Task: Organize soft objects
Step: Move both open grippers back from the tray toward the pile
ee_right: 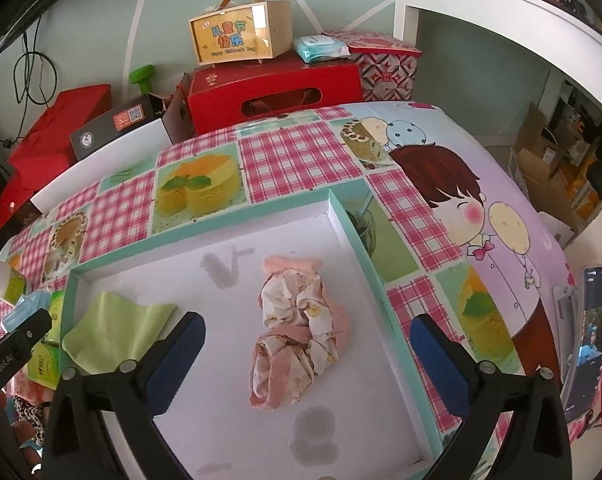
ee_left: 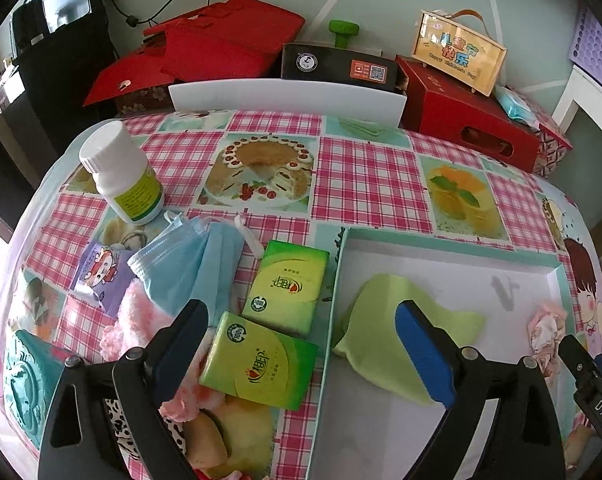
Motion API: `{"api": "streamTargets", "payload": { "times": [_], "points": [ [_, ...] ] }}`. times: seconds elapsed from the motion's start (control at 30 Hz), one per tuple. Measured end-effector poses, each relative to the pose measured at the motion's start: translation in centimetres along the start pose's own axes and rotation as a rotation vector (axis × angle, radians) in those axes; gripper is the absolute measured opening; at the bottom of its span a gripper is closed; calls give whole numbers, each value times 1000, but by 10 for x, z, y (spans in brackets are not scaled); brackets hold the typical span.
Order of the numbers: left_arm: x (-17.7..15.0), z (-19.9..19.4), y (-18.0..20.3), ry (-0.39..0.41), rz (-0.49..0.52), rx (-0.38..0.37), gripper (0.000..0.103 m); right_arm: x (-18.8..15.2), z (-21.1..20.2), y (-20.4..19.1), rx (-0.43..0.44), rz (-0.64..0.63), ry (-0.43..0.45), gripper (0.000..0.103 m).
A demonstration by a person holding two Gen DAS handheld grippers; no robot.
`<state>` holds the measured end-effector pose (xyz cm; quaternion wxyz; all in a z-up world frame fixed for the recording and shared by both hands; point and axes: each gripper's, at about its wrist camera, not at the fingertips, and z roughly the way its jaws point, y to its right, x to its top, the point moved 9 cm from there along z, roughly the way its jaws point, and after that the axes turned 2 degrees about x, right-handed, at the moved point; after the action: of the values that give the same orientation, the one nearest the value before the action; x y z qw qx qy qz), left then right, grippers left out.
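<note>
Soft objects lie in two groups on the bench (ee_left: 365, 184). Inside the shallow white tray (ee_right: 341, 216) rest a green cloth (ee_right: 113, 330) and a rolled pink patterned cloth bundle (ee_right: 297, 340). The bundle lies near the tray centre, its long axis running from the near side of the tray toward the far side, slightly tilted in the right wrist view. The green cloth lies flat by the tray's left wall, well apart from the bundle.

Left of the tray, on the bench, lie two green tissue packs (ee_left: 261, 360), set end to end just beside the tray wall with long axes roughly parallel to it. A blue face mask (ee_left: 189, 268) and a pink fluffy item (ee_left: 141, 320) lie further left. A white bottle (ee_left: 121, 172) stands upright behind the mask.

Left gripper (ee_left: 301, 344): jaws spread wide, holding nothing; one finger is above the pink fluffy item, the other above the green cloth.

Right gripper (ee_right: 307, 342): jaws fully spread either side of the cloth bundle, pads clear of it.
</note>
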<state>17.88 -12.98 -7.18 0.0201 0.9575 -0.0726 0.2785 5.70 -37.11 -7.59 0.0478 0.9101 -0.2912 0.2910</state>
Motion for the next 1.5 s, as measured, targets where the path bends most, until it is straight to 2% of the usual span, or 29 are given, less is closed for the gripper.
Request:
{"api": "streamTargets", "payload": {
  "times": [0.23,0.43,0.6,0.97,1.2,1.5],
  "points": [
    [2,-1,-9,-2,-16,24,95,1,-3,-8,2,-29,11,103],
    [2,0,-19,-39,18,71,95,-2,-7,-31,28,-91,15,103],
    [9,-8,-31,-11,23,110,95,-5,-10,-53,92,-115,14,103],
    [19,-16,-58,-8,-23,117,95,-15,-8,-77,99,-178,-2,103],
    [29,-29,-103,23,-81,162,95,-20,-9,-96,125,-209,-2,103],
    [31,-38,-180,32,-232,229,95,-30,-9,-127,160,-253,-6,103]
  ]
}}
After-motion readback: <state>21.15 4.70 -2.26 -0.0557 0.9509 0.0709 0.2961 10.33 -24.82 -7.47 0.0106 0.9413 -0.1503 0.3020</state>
